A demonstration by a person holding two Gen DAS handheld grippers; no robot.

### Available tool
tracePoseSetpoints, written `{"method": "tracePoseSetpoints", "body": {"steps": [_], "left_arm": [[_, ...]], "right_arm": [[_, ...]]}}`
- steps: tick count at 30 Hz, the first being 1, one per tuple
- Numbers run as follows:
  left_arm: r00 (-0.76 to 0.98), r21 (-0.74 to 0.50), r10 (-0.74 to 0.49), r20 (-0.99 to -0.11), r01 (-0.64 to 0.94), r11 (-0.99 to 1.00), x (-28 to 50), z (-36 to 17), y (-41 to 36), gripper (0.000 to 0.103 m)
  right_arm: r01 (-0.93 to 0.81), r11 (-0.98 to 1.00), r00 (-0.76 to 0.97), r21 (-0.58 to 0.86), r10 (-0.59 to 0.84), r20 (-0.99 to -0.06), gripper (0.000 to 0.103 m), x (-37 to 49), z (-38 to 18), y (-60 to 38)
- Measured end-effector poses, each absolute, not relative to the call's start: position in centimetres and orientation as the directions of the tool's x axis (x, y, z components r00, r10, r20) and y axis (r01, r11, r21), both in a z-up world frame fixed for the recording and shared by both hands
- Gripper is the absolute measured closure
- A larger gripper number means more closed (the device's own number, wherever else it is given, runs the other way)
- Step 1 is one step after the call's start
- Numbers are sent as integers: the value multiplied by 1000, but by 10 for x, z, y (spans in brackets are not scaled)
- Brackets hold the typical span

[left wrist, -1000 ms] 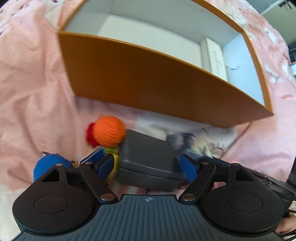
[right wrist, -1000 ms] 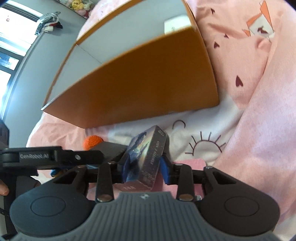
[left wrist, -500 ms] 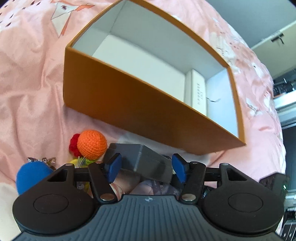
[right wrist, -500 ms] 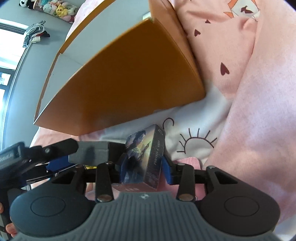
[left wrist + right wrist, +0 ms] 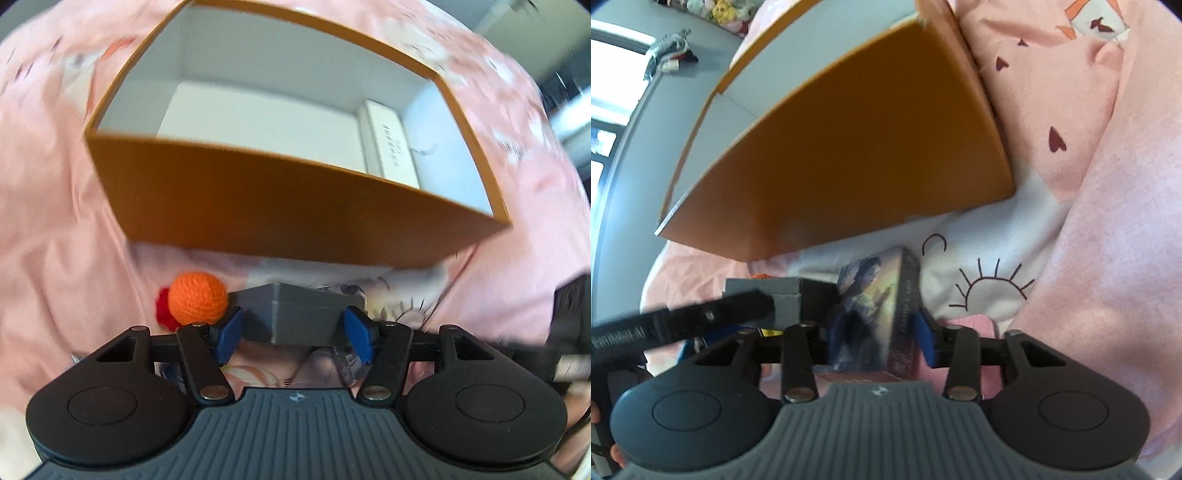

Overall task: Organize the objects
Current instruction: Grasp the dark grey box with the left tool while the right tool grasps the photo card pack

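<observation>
A dark grey box [image 5: 295, 310] sits between the blue pads of my left gripper [image 5: 293, 332], which is shut on it just in front of the orange storage box [image 5: 295, 206]. The right wrist view shows the same grey box [image 5: 783, 299], with a left finger [image 5: 701, 317] across it. My right gripper [image 5: 877, 332] has a printed photo card box [image 5: 871, 295] upright between its pads, and the jaws are closing on it. It is below the storage box's orange wall [image 5: 849, 147]. An orange crochet ball [image 5: 197, 295] lies to the left of the grey box.
Inside the storage box lie a wide white box [image 5: 258, 122] and a narrow white box [image 5: 388, 147]. Everything rests on a rumpled pink bedspread [image 5: 55, 184] with a sun drawing [image 5: 993, 284]. A red crochet piece [image 5: 162, 306] lies behind the orange ball.
My left jaws narrowed onto the grey box, and that view tilted to show more of the storage box's inside. The blue ball left the view. The right gripper kept the card box, hardly moving.
</observation>
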State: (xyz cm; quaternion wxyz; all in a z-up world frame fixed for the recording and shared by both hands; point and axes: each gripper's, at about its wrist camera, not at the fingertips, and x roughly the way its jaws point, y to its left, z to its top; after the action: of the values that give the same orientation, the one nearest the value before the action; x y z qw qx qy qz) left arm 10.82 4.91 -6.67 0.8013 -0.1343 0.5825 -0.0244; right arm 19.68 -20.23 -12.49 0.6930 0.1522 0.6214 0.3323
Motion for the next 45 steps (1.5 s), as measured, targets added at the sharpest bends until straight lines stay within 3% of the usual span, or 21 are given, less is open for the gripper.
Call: {"method": "tracePoseSetpoints", "body": {"steps": [4,15,24,31,34,37,45], "left_arm": [[308,-163,-174,-936,62,985,108,-60,38,33],[299,135,-58,-952,585,800,112,-53,9,34],[246,170,-65,-967,816,552,119,-69,-15,35],[178,145,-40,-983,895,421,117,-82,-32,41],[127,110,-15,-992,904,413,119,-92,-34,50],[102,80,-27,-994,896,437,117,-90,-33,57],[130,43,-85,-988,754,655,119,-70,-12,61]], "right_arm": [[-303,711,31,635,673,-739,74,195,-109,-206],[-295,703,-51,647,665,-746,71,210,-112,-189],[-230,688,-131,688,678,-723,70,211,-131,-175],[-280,702,-121,655,651,-750,67,220,-122,-172],[-291,700,-122,652,648,-752,68,221,-119,-172],[-316,701,-109,639,642,-759,68,219,-114,-173],[-349,697,-78,627,645,-760,73,217,-102,-186]]}}
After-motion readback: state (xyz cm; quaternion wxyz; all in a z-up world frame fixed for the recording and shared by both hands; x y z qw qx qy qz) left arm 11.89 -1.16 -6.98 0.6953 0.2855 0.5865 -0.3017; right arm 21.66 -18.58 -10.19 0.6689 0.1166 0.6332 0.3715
